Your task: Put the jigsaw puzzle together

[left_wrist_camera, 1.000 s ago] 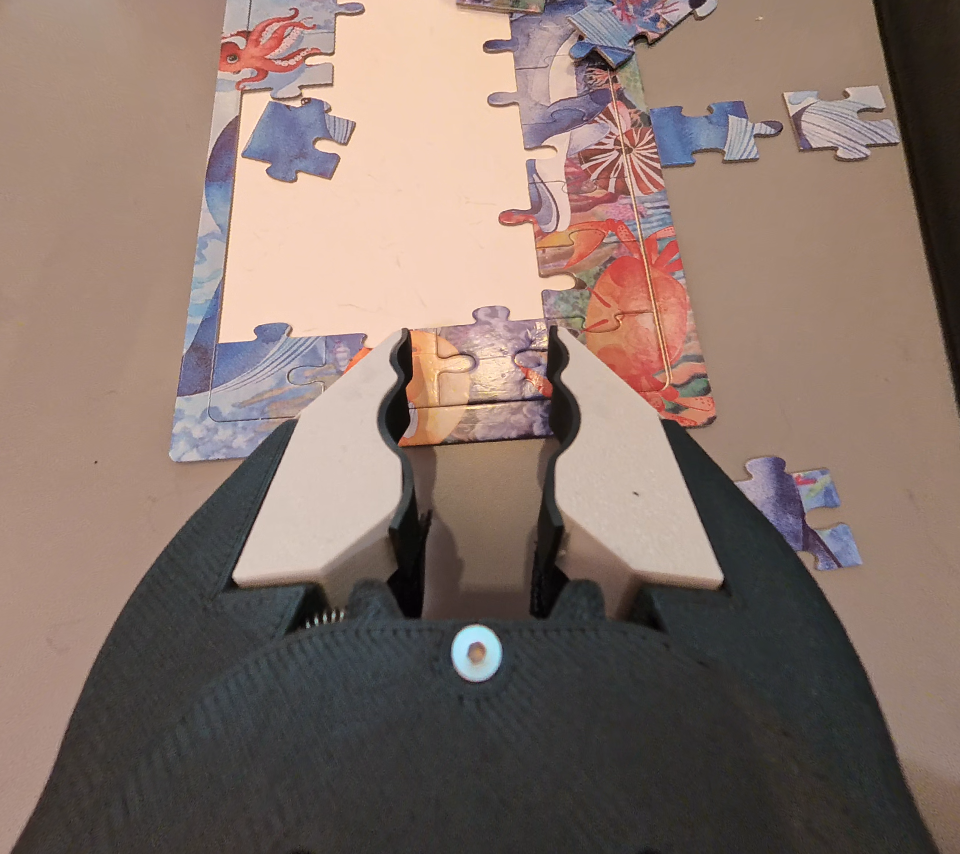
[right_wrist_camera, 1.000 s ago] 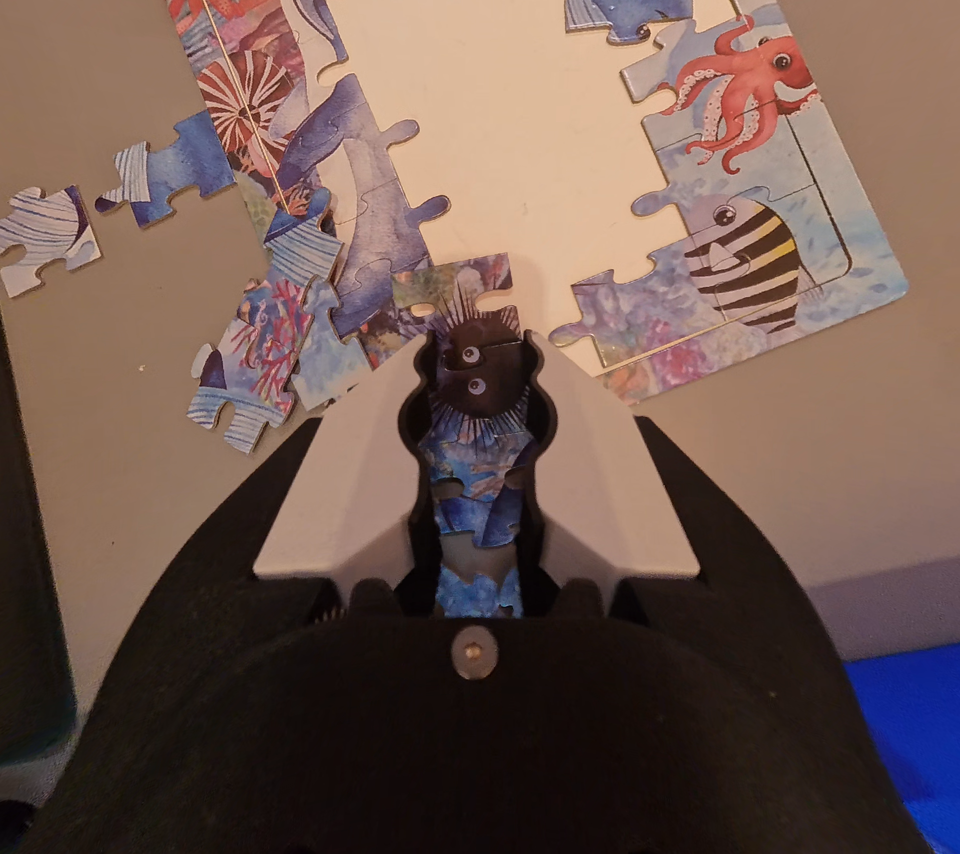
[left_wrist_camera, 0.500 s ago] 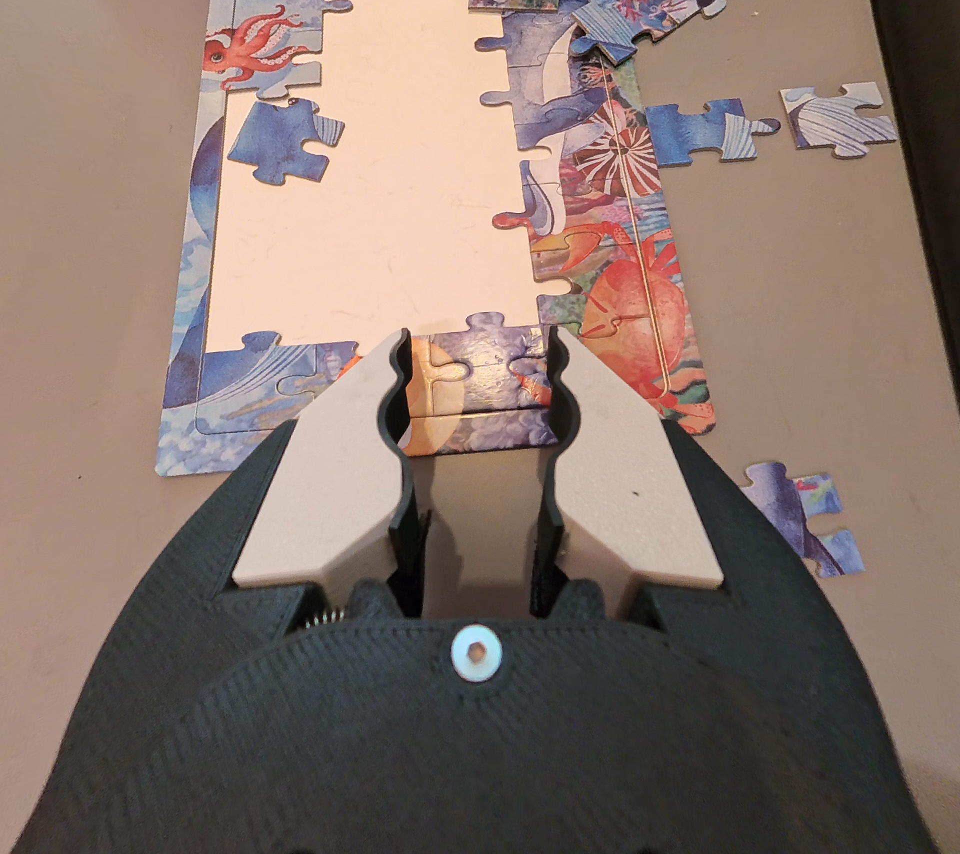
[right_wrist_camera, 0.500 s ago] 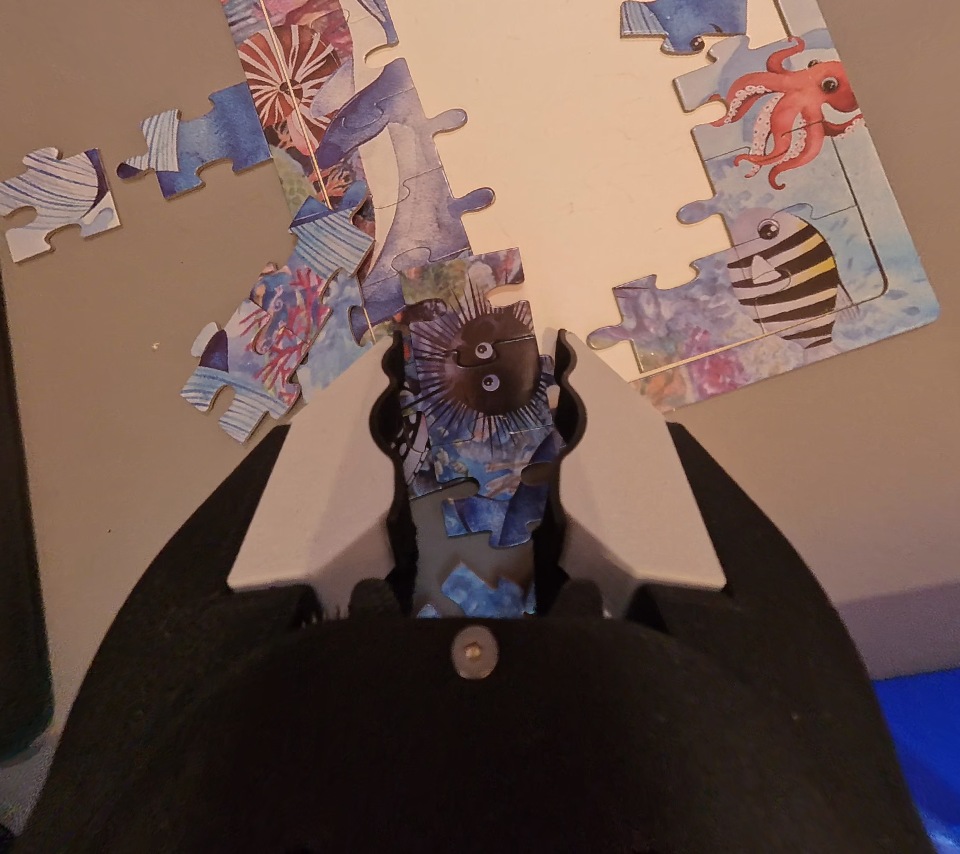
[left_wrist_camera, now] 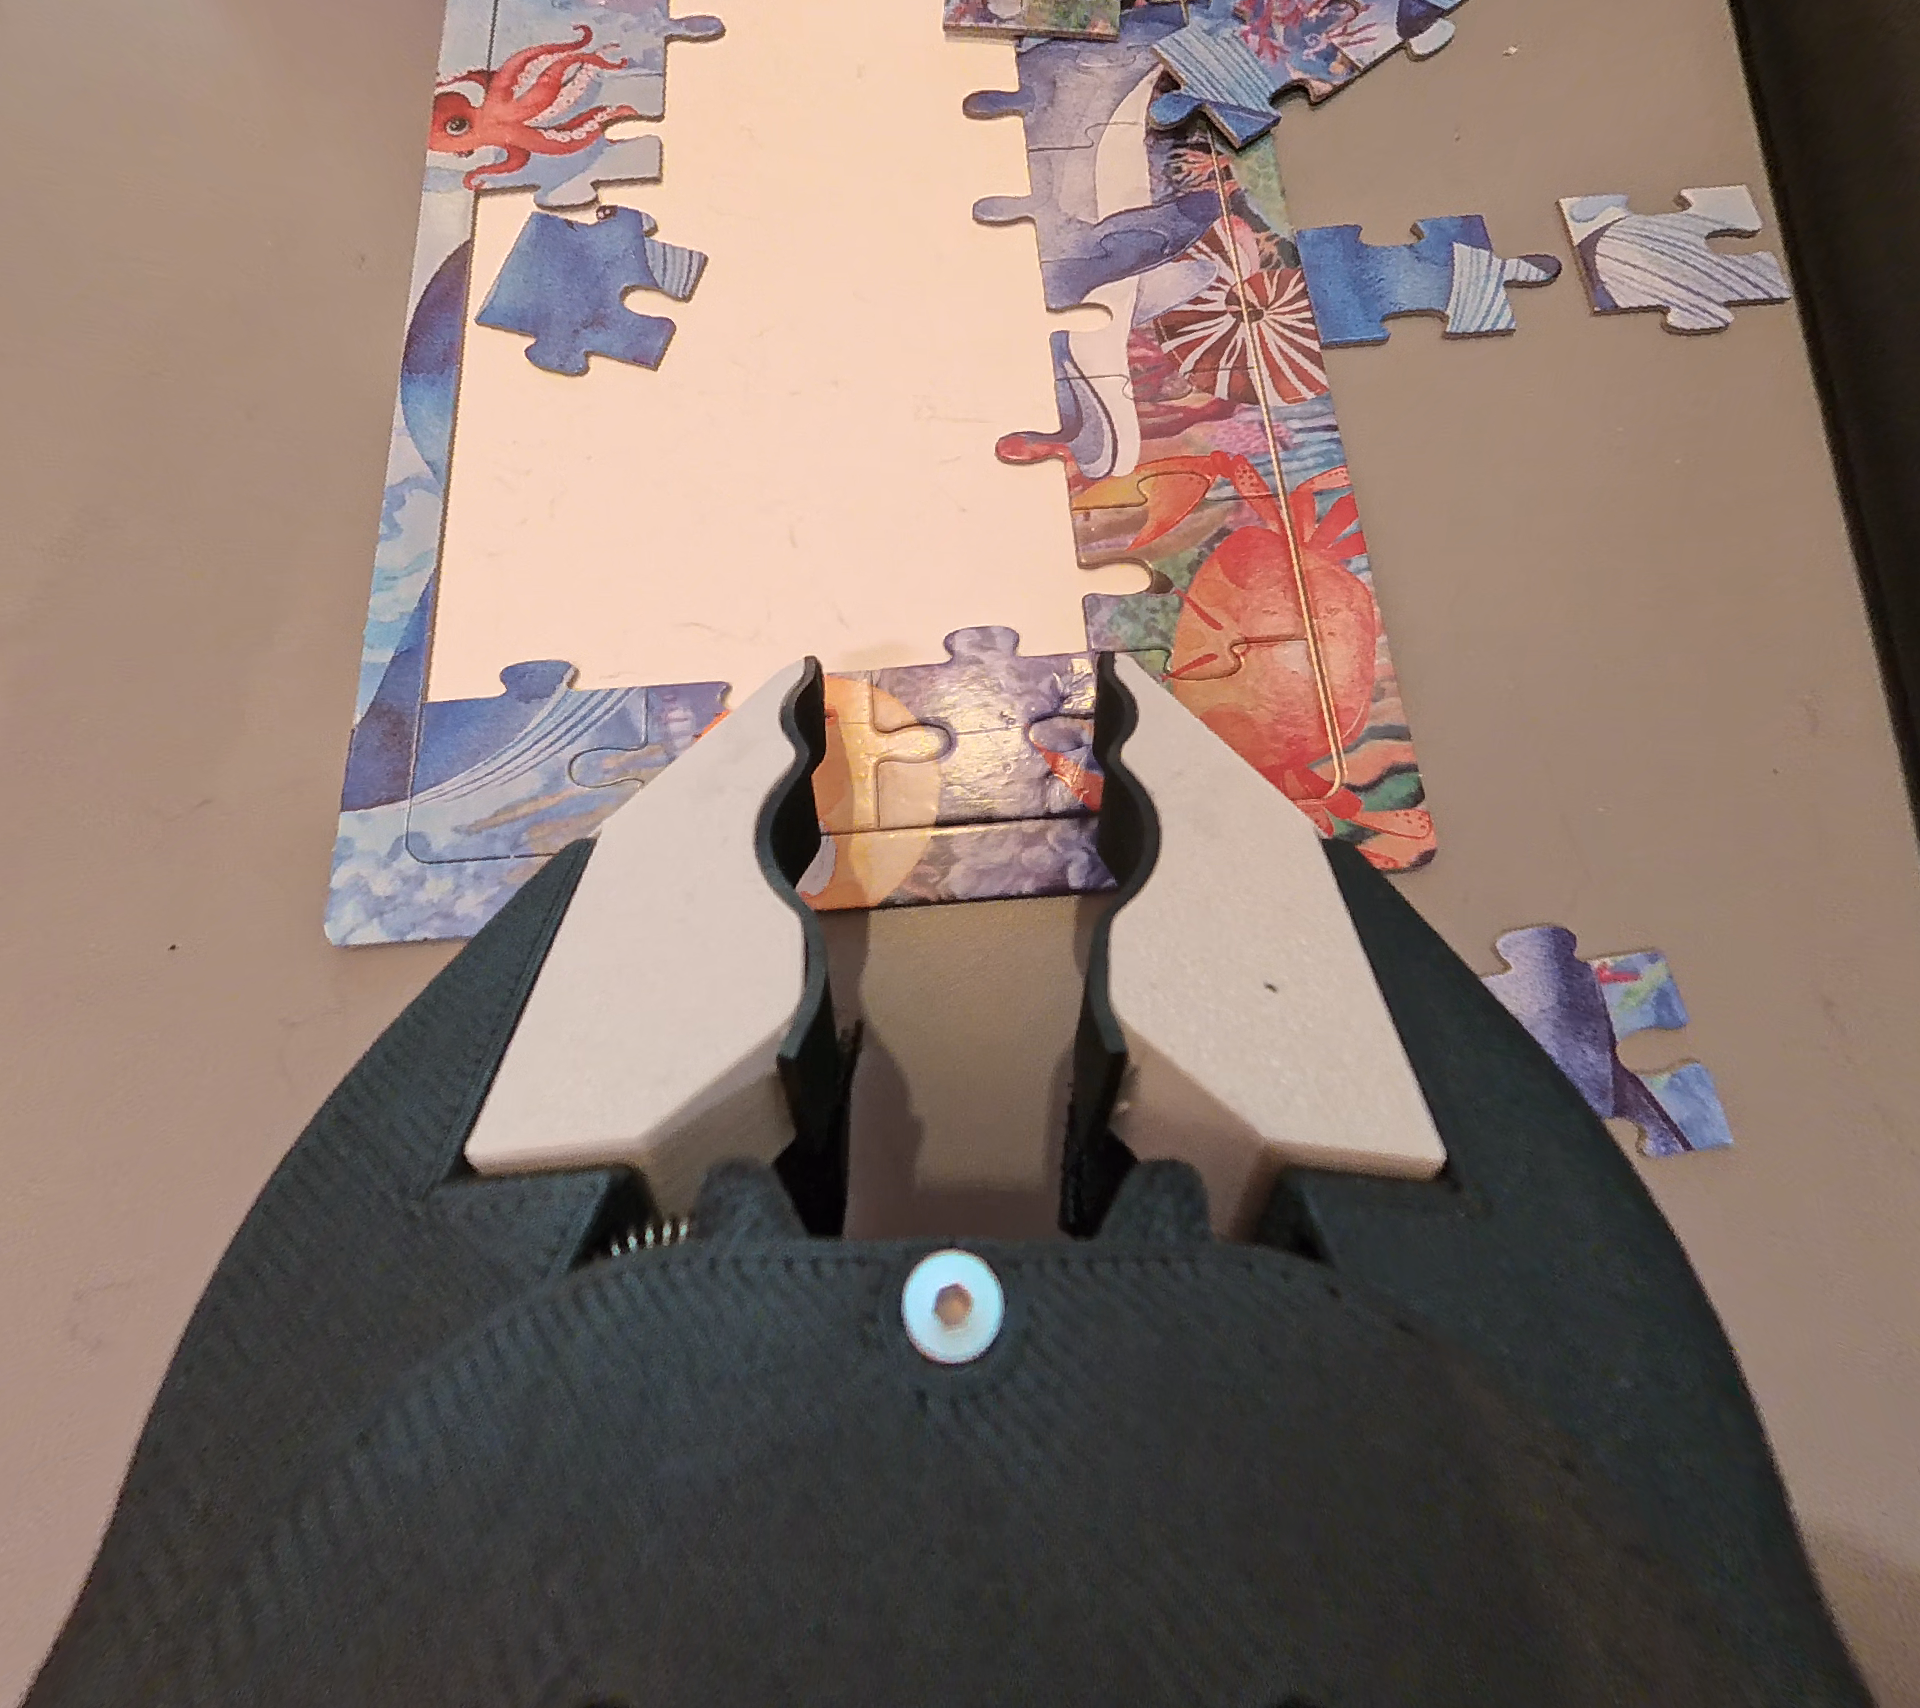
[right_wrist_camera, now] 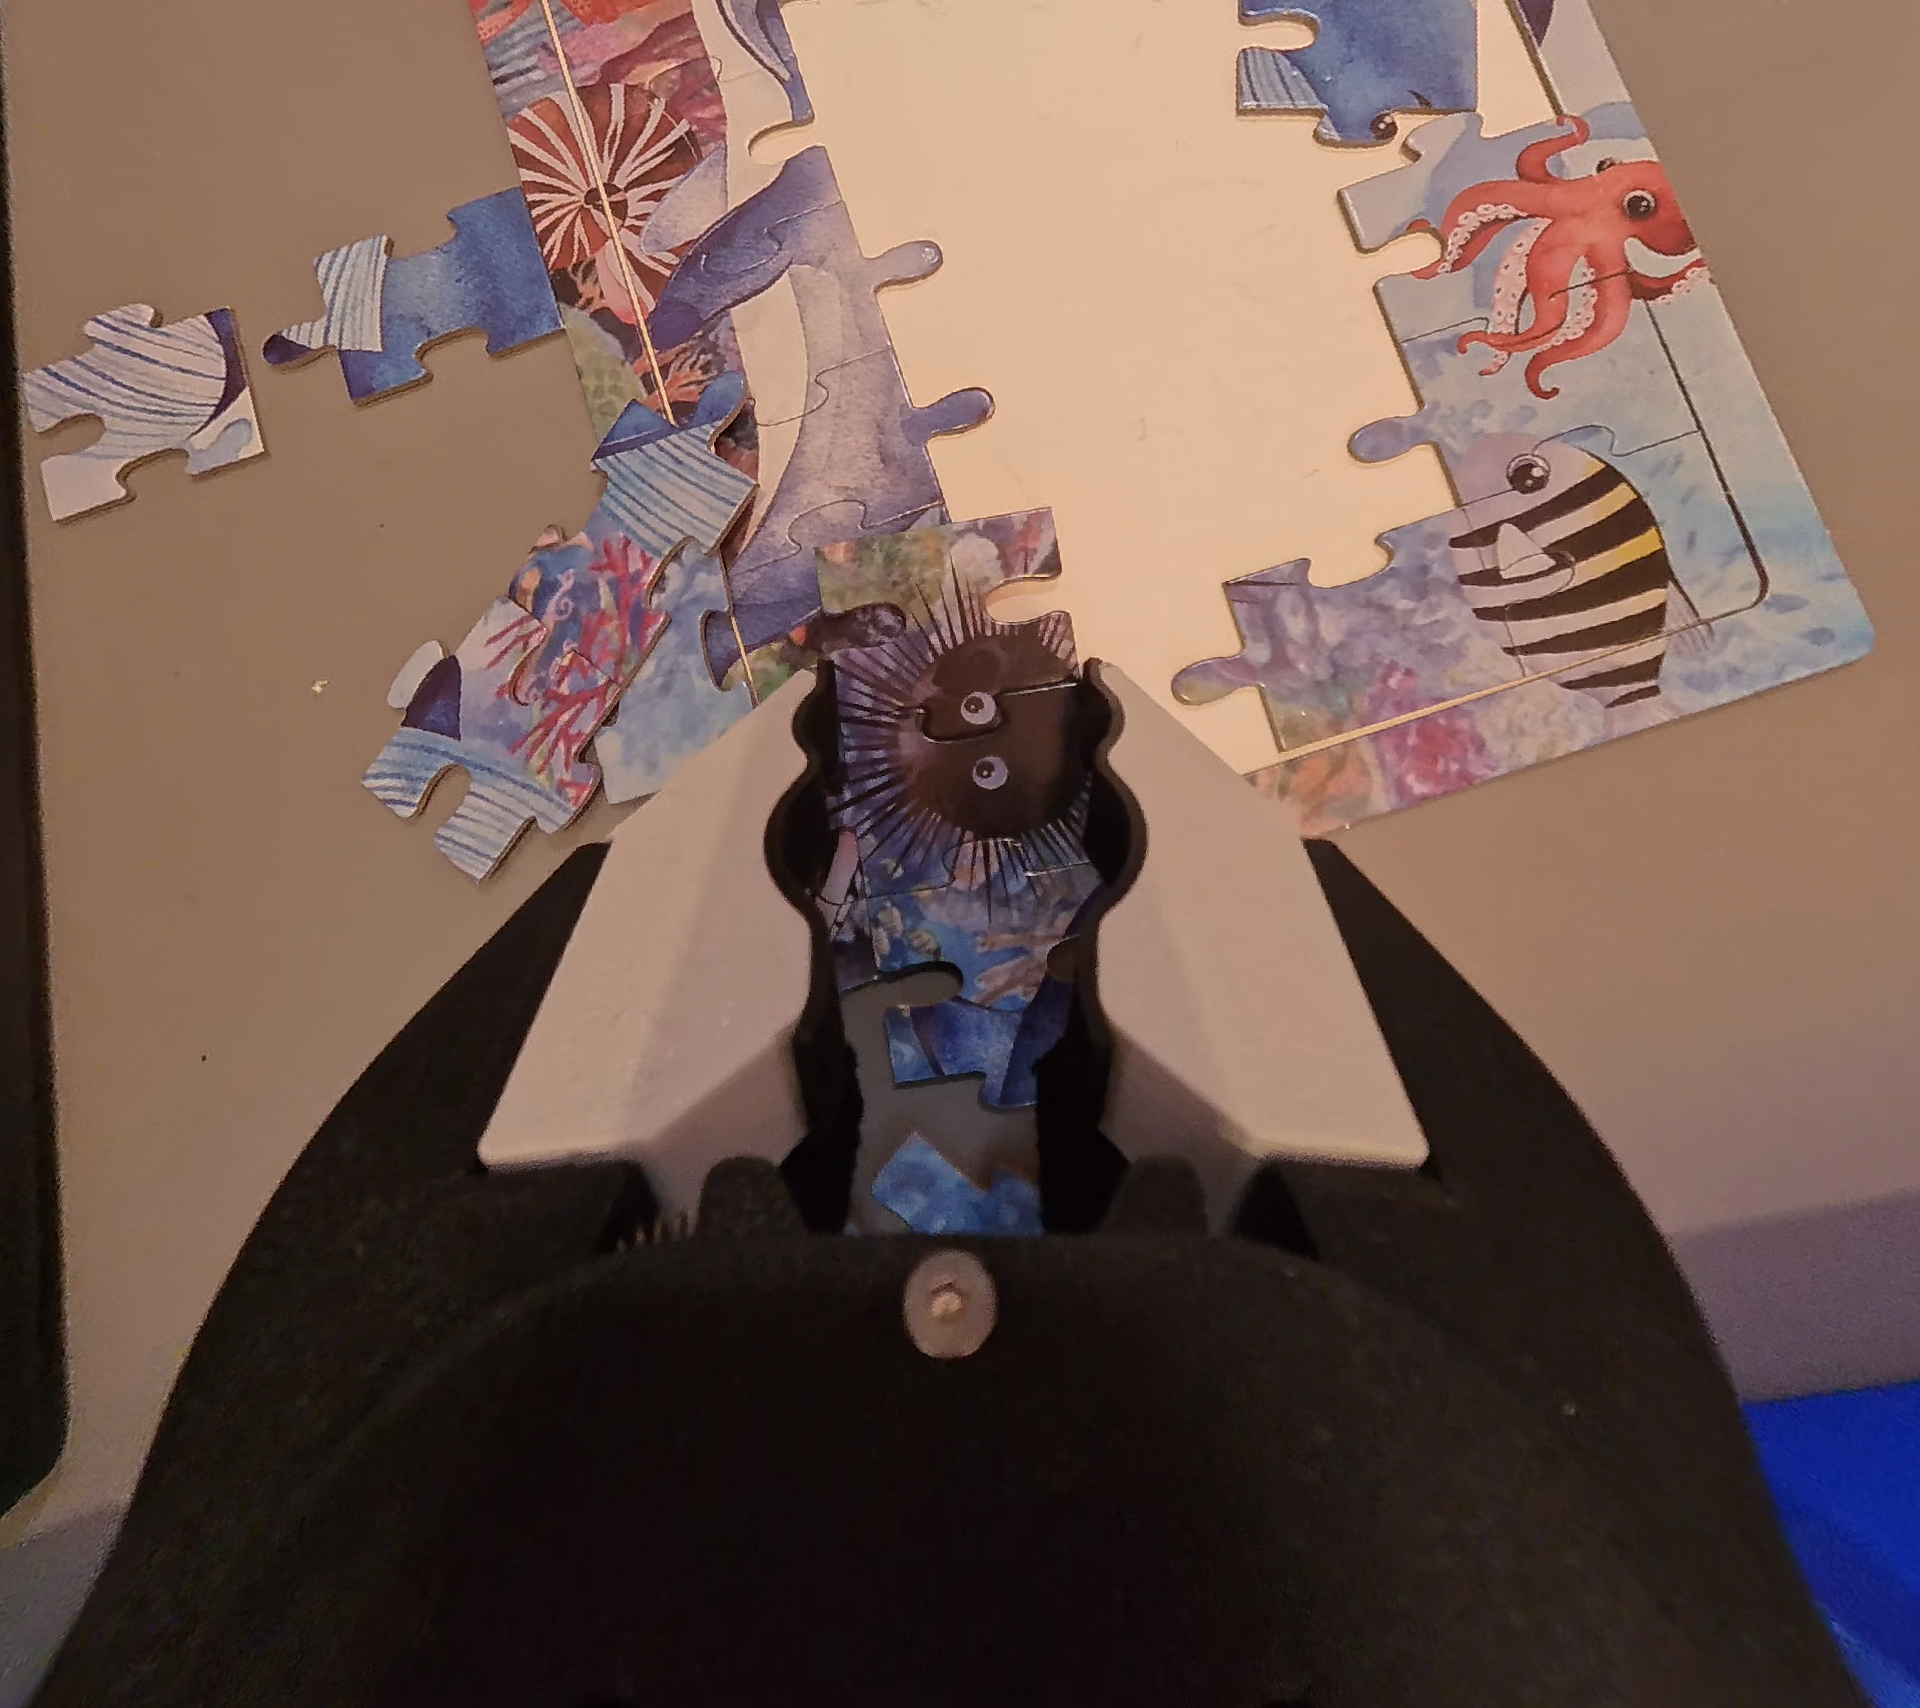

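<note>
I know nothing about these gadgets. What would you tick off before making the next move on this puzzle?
1. Left gripper free to work: ok, jaws apart and empty.
2. Right gripper state: ok, jaws apart on either side of the sea urchin piece.
3. Sea urchin piece lying flat in its slot: cannot tell, the fingers hide its sides.
4. Puzzle border clear: not ok, the pile of loose pieces overlaps the edge beside the urchin.
5. Next piece reachable: ok, the blue piece lies loose on the tray, and others sit apart on the table.
</note>
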`<state>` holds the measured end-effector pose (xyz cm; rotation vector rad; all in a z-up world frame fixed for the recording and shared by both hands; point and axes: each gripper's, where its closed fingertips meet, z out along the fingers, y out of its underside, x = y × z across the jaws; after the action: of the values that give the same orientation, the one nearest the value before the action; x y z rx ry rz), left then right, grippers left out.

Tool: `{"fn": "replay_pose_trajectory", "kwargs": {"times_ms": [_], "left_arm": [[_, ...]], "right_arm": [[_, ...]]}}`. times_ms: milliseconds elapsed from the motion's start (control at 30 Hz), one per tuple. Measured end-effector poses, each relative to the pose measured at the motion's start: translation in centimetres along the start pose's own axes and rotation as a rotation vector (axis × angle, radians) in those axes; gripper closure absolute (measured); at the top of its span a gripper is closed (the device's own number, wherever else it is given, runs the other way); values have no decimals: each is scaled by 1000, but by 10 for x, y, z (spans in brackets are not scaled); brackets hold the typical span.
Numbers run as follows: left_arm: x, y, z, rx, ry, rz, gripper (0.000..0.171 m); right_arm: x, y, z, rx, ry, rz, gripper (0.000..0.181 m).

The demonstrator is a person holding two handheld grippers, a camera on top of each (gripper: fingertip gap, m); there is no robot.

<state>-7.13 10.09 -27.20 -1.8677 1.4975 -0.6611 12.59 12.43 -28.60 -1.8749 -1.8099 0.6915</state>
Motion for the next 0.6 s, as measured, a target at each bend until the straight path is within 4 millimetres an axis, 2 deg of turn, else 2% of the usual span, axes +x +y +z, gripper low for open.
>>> {"fn": "replay_pose_trajectory", "kwargs": {"times_ms": [400,600], "left_arm": [[-25,3,-33,62,-91,-58,122],[-27,11,-34,45,-94,-68,122]], "right_arm": [[-3,-12,1,7,-15,-30,137],[-3,1,-4,21,-32,18,136]]}}
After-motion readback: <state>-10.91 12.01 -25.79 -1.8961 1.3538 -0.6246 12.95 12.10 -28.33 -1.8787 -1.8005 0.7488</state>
